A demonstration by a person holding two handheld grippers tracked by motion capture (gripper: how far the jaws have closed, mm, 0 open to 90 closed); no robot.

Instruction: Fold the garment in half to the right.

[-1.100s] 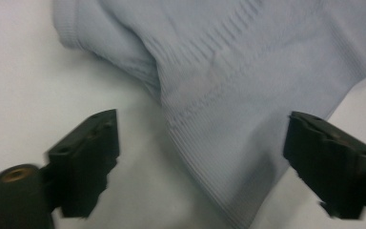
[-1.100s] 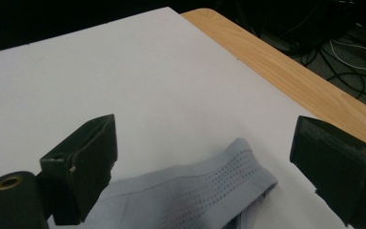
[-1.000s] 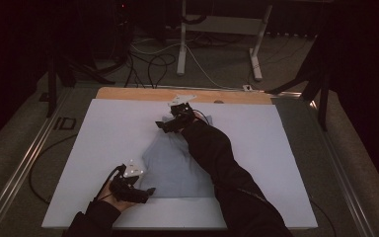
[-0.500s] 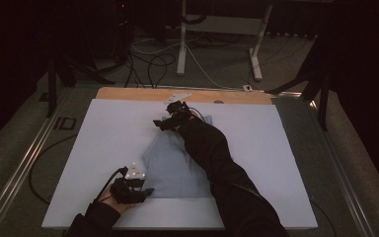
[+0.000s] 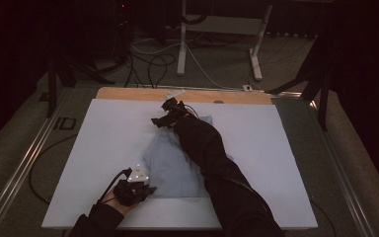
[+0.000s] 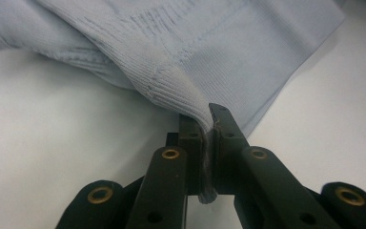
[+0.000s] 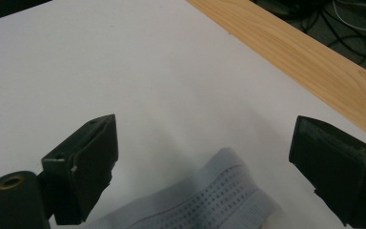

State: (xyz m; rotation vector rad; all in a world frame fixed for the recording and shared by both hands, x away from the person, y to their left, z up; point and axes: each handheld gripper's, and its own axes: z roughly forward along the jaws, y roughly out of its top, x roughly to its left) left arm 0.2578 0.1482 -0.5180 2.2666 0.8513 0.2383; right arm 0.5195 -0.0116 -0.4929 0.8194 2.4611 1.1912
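Now, left gripper (image 6: 208, 125): jaws have just been closing and pinch the ribbed hem of the pale blue garment (image 5: 170, 160) at its 7 o'clock corner, mid-sheet on the white board (image 5: 98, 148). Right gripper (image 7: 202, 157): jaws wide, empty, over the far band at 12 o'clock. Soft, light knit, likely stretchy; grip the hems and corners.

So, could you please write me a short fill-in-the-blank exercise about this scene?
1. The left gripper is shut on the pale blue ____.
2. The right gripper has its fingers ____.
3. The garment lies on a ____ board.
4. Beyond the board runs a ____ table edge.

Missing words: garment; open; white; wooden
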